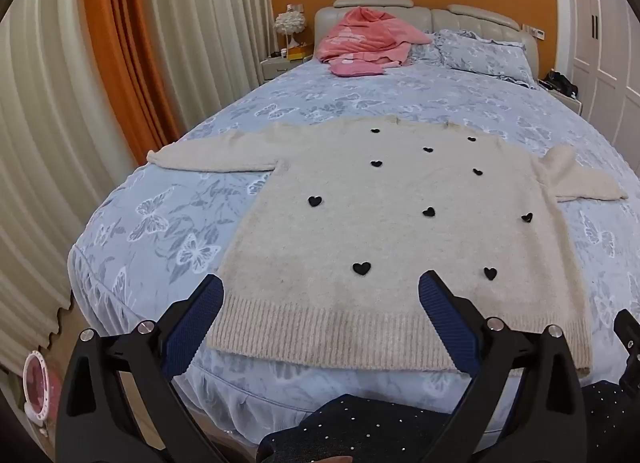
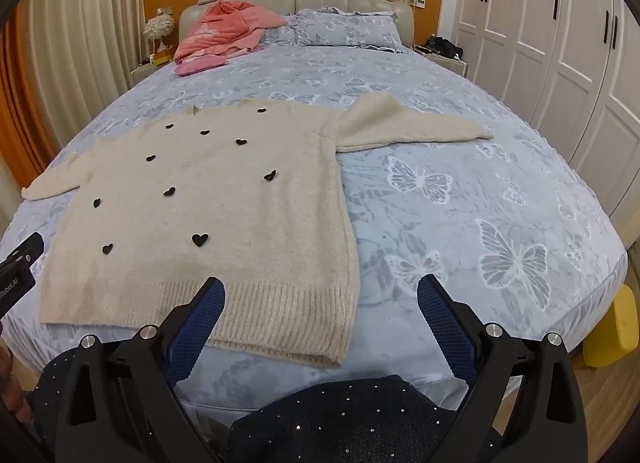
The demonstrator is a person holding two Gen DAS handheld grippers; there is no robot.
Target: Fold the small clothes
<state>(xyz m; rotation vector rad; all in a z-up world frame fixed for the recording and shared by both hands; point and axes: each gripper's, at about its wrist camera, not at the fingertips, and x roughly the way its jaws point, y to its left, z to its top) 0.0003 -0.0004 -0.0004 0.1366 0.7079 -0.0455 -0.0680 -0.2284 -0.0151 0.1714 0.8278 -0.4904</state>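
A cream knitted sweater (image 1: 384, 223) with black hearts lies flat, front up, on the bed, sleeves spread to both sides; it also shows in the right wrist view (image 2: 216, 207). Its ribbed hem faces me at the bed's near edge. My left gripper (image 1: 320, 287) is open and empty, hovering above the hem's left half. My right gripper (image 2: 320, 289) is open and empty above the hem's right corner. The right sleeve (image 2: 408, 129) lies bent on the cover.
The bed (image 2: 480, 203) has a blue butterfly cover. Pink clothes (image 1: 364, 39) and a pillow (image 1: 484, 53) lie at the headboard. Curtains (image 1: 120, 43) hang left, white wardrobes (image 2: 560, 43) stand right. A yellow object (image 2: 612, 331) sits on the floor by the bed.
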